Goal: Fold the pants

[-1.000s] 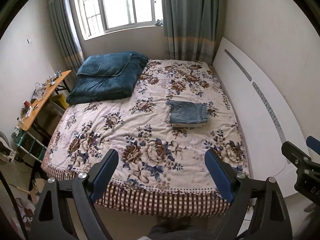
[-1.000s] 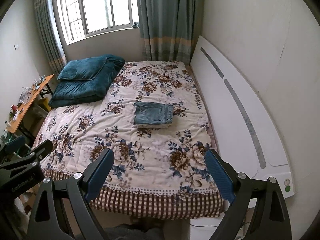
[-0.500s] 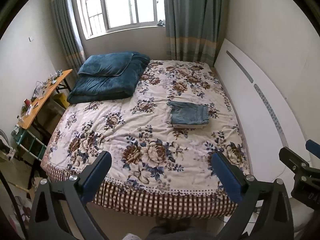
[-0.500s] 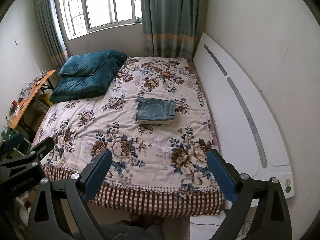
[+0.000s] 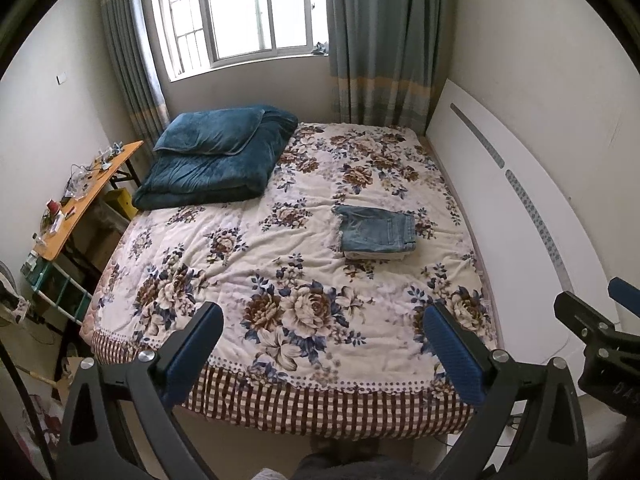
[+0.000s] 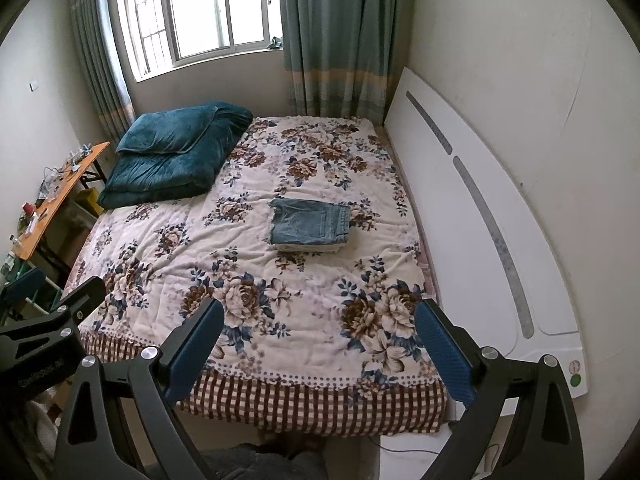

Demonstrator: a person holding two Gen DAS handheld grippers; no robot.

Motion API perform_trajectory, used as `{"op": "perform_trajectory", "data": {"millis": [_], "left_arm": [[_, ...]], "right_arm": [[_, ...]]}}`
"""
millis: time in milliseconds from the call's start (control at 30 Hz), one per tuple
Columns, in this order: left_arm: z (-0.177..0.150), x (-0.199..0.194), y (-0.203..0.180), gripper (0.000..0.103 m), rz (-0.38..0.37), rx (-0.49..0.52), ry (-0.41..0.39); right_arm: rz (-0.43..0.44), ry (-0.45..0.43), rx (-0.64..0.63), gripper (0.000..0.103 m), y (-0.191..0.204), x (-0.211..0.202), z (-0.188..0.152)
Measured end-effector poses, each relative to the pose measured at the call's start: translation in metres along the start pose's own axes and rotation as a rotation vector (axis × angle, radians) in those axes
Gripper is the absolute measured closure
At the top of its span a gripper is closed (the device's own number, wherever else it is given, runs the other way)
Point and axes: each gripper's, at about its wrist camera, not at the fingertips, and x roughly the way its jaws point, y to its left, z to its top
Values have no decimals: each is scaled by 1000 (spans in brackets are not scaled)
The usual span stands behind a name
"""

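Observation:
The folded blue denim pants lie as a neat rectangle on the floral bedspread, right of the bed's middle, on top of a pale folded layer. They also show in the right wrist view. My left gripper is open and empty, held above the foot of the bed, far from the pants. My right gripper is open and empty too, beside the left one. The right gripper's body shows at the left view's right edge.
A folded teal blanket lies at the bed's far left. A white headboard panel leans along the right wall. An orange table with clutter stands at the left. A window and curtains are behind the bed.
Both grippers have drawn back and up a little from the bed, so the bed sits slightly lower and farther in view. The pants have not moved. Both jaws stay open.

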Motion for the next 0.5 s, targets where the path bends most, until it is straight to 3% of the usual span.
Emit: {"op": "perform_trajectory", "data": {"millis": [500], "left_arm": [[0,3,-1,1,-11,4,12]], "right_arm": [[20,20,3,5,5,6,-5]]}}
